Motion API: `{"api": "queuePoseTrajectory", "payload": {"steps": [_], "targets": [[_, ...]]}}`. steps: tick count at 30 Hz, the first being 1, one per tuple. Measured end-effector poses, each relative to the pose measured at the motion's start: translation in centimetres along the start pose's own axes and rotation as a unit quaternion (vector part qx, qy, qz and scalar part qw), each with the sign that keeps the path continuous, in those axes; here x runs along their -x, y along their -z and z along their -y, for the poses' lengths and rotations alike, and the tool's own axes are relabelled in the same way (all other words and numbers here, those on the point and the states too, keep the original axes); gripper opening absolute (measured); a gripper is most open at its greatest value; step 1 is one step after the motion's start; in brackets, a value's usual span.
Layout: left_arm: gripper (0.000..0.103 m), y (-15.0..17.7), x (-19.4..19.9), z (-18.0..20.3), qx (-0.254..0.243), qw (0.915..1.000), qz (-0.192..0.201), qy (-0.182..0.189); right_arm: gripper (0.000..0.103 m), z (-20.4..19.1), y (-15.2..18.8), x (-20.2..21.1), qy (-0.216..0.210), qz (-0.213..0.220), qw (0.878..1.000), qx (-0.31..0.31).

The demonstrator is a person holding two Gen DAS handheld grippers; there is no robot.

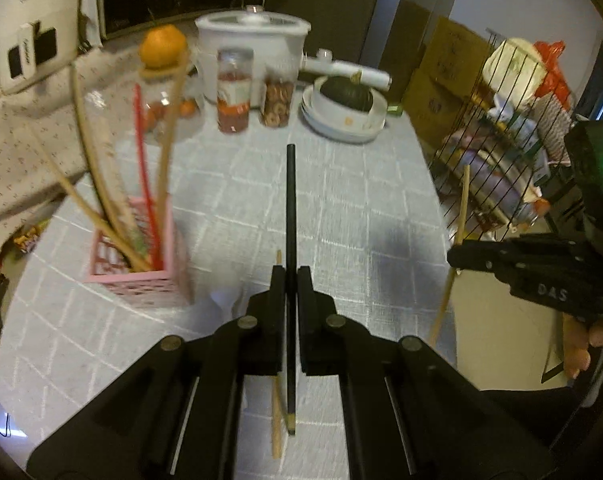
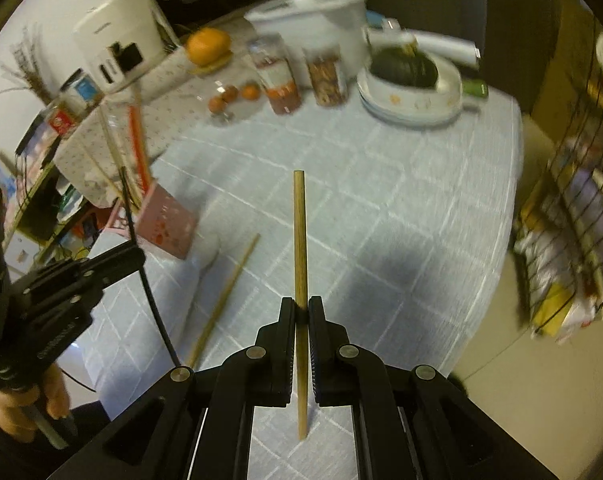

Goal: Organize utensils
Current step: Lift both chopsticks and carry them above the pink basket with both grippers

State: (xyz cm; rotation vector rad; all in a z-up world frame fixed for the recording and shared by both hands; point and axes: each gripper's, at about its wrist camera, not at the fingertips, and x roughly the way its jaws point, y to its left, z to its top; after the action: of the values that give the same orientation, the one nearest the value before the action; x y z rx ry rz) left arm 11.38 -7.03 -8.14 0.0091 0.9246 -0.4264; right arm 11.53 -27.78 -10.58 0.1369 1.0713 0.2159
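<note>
Now we hold a thin black chopstick clamped in the left gripper; right gripper jaws closed on a light wooden chopstick, both above the pale grid-pattern tablecloth.

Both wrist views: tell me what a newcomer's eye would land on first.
The two sticks held upright: a black chopstick clamped in the left gripper and a wooden chopstick in the right gripper. Next, the pink basket of utensils at the table's left, and one more wooden chopstick lying on the tablecloth.
</note>
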Motion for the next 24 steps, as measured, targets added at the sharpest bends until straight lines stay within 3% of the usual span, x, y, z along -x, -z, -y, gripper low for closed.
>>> {"api": "queuePoseTrajectory", "payload": {"steps": [8, 17, 24], "targets": [[0.006, -0.5, 5.7, -2.2, 0.023, 0.9966, 0.079, 0.002, 0.006, -3.1, -1.3, 2.8, -0.01, 0.059, 0.998, 0.017], [0.006, -1.3, 10.9, -5.5, 0.066, 0.9835, 0.168, -0.008, 0.006, -6.8, -3.2, 5.2, -0.037, 0.108, 0.993, 0.029], [0.006, -1.5, 13.5, -7.3, 0.08, 0.9701, 0.223, -0.056, 0.006, -9.2, -4.3, 5.4, -0.061, 0.123, 0.99, 0.032]]}}
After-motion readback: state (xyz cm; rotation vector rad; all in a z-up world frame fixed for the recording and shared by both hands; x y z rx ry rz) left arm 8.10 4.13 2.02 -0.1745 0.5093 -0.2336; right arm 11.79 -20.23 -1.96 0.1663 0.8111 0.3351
